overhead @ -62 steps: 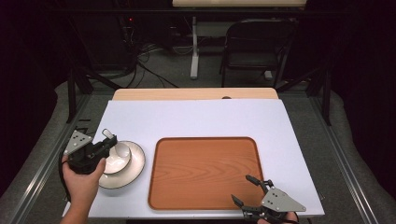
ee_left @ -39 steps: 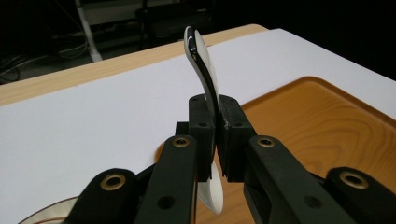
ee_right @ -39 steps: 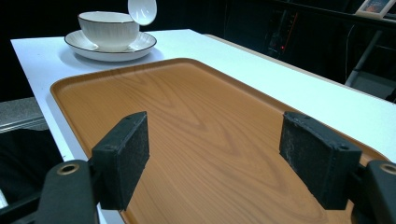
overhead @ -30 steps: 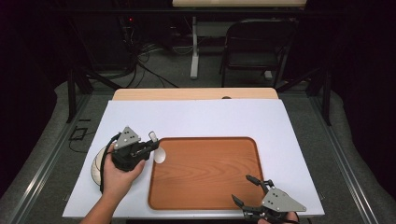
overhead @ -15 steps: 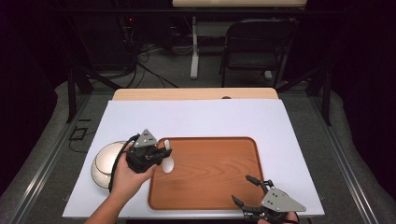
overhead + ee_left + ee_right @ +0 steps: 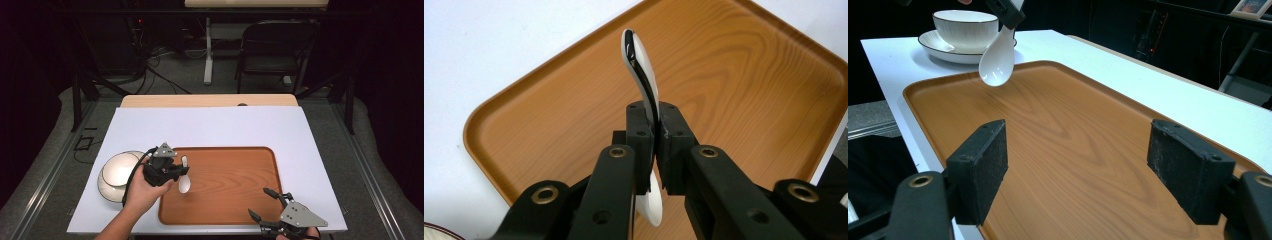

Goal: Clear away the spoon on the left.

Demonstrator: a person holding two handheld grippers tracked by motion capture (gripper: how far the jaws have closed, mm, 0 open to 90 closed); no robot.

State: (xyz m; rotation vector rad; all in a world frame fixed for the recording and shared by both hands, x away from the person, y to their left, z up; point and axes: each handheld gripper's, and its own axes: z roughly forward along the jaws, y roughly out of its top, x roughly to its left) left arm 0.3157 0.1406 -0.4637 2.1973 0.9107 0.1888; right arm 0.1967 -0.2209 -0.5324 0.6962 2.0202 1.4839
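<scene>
The left gripper holds a white spoon over the left end of the wooden tray. A bowl on a plate sits just left. The right gripper, jaws apart, rests at the tray's near edge.

Tray at the middle of the tabletop, dishes to its left, tongs at its left and near edges.

The tray lies on the tabletop, toward the near edge. Left of it a bowl sits on a plate. The left tongs hang over the tray's left end, between plate and tray centre, with a spoon clamped between them above the tray. The right tongs sit at the tray's near right corner, spread apart. A chair stands on the floor behind the tabletop.
</scene>
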